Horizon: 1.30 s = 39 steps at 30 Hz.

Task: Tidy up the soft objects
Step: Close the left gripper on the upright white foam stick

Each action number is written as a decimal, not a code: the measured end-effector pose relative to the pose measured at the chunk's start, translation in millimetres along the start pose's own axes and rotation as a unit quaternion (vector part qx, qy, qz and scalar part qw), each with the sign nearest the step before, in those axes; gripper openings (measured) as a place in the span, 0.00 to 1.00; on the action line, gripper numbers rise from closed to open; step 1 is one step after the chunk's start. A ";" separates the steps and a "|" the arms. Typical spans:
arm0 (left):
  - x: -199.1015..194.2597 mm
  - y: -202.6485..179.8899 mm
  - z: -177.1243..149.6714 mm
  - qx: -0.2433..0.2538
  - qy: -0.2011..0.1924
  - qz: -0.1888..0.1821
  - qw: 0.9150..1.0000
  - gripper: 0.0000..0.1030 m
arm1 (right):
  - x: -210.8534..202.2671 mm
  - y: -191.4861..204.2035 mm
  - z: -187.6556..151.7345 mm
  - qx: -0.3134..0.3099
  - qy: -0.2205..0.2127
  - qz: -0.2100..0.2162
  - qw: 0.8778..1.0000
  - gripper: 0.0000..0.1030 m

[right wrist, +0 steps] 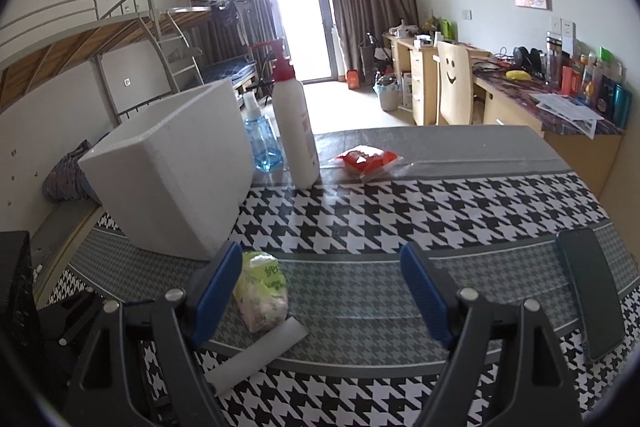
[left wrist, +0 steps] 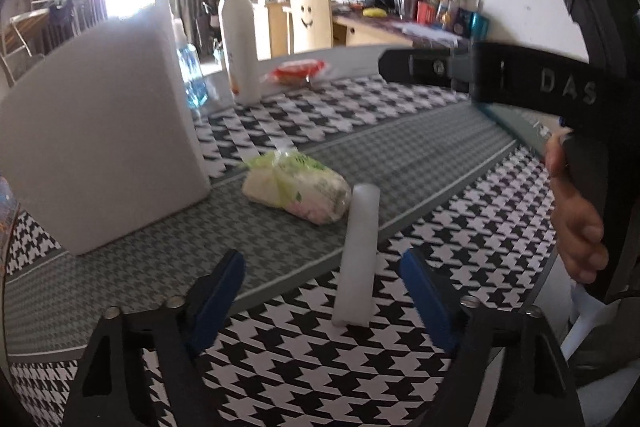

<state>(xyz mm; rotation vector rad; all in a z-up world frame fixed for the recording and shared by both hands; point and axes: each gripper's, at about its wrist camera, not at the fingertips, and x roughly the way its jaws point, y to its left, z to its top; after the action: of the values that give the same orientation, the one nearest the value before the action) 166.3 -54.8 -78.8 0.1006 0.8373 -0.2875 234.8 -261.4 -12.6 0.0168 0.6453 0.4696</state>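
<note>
Although the houndstooth table (right wrist: 460, 203) fills most of both views, the white foam box (right wrist: 172, 171) is the biggest thing standing on it and serves as the landmark here. It sits upright with its open top showing in the right wrist view. Just behind the box stands a tall white pump bottle (right wrist: 296, 135) with a red pump, and between that bottle and the box is a blue clear bottle (right wrist: 262, 143). Farther back and to the right of the box, past the pump bottle, lies a red packet (right wrist: 368, 161). A dark phone (right wrist: 592, 291) lies well apart from the box, near the table's right edge.

Just in front of the box, on the grey band of the cloth, lies a green and white soft pack (left wrist: 294, 187) in clear wrap. A white foam stick (left wrist: 358, 255) lies in front of the pack, one end close to it, the other farther from the box.

The left gripper (left wrist: 322, 291) has its blue pads spread, the foam stick lying between them with a gap on either side. The right gripper (right wrist: 322, 291) is also spread, nothing between its pads; in the left wrist view a hand (left wrist: 576, 219) holds its handle.
</note>
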 end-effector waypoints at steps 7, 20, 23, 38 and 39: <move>10.7 -9.4 -4.1 0.010 0.020 -0.022 1.000 0.65 | 6.7 -2.3 -2.4 0.004 0.012 -0.001 1.000 0.82; 25.1 -11.0 -10.7 0.008 0.046 -0.031 0.998 0.39 | 18.3 -1.9 -10.2 0.002 0.034 0.008 0.999 0.82; 25.5 -12.7 -10.7 0.012 0.045 -0.026 0.999 0.37 | 19.8 -1.2 -10.8 0.003 0.038 0.013 0.999 0.82; 13.5 -15.1 -17.8 0.015 0.032 -0.033 0.999 0.17 | 32.1 10.3 -13.8 -0.015 0.064 0.033 0.997 0.82; 11.3 -15.6 -20.1 0.015 0.033 -0.036 0.999 0.17 | 33.1 12.9 -14.2 -0.020 0.066 0.036 0.997 0.82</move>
<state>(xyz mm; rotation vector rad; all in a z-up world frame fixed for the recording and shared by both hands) 154.5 -68.1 -100.2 0.1092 0.9029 -0.3657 244.3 -237.6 -41.0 -0.0297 0.7669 0.5572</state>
